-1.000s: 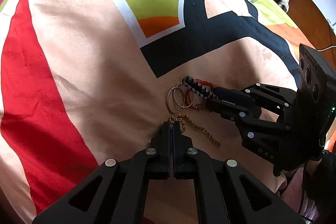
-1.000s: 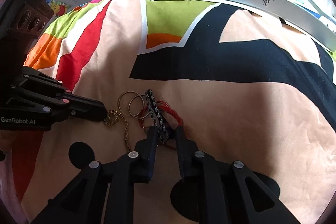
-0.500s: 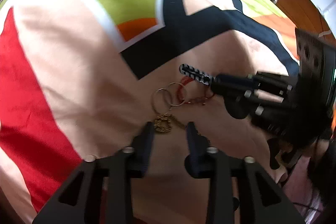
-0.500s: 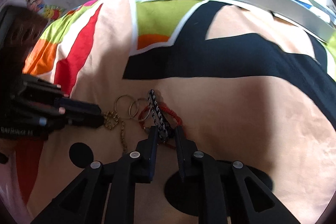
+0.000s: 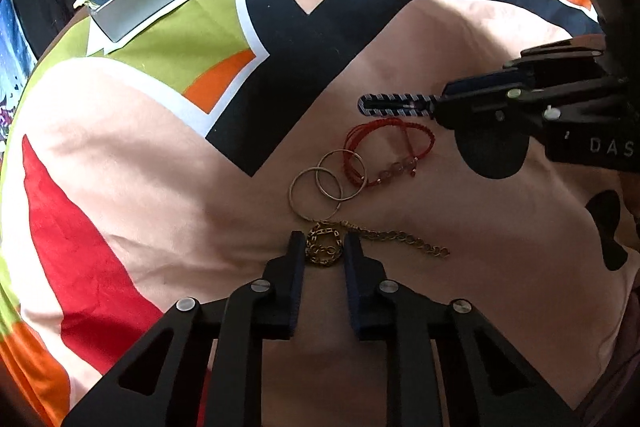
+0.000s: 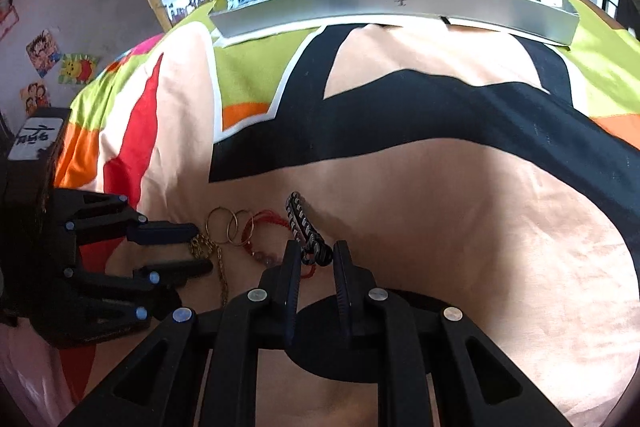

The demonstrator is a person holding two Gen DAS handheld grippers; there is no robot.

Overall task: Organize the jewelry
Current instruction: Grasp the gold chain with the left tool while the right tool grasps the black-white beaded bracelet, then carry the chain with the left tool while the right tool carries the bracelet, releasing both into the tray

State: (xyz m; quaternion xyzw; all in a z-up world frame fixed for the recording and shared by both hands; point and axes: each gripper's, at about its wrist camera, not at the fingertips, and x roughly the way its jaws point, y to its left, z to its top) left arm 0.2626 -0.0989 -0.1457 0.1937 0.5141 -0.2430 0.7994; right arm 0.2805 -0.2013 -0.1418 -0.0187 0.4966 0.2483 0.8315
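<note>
Two pieces at once: I am bracketing the bunched gold chain (image 5: 325, 247) on the bedspread (image 5: 132, 155) with my left hand-held gripper (image 5: 322, 255), jaws apart, while my right hand-held gripper (image 6: 316, 259) is pinching the striped bracelet (image 6: 306, 229) (lifted). I'd close squarely on the bunch, sparing the two rings (image 5: 326, 181) beside it.

You see a gold chain (image 5: 400, 238), two silver rings (image 5: 326, 181), a red cord bracelet (image 5: 384, 143) and a black-and-white striped bracelet (image 5: 394, 105). The blanket (image 5: 120, 155) at nine o'clock shows pink, red, green, orange and black.
</note>
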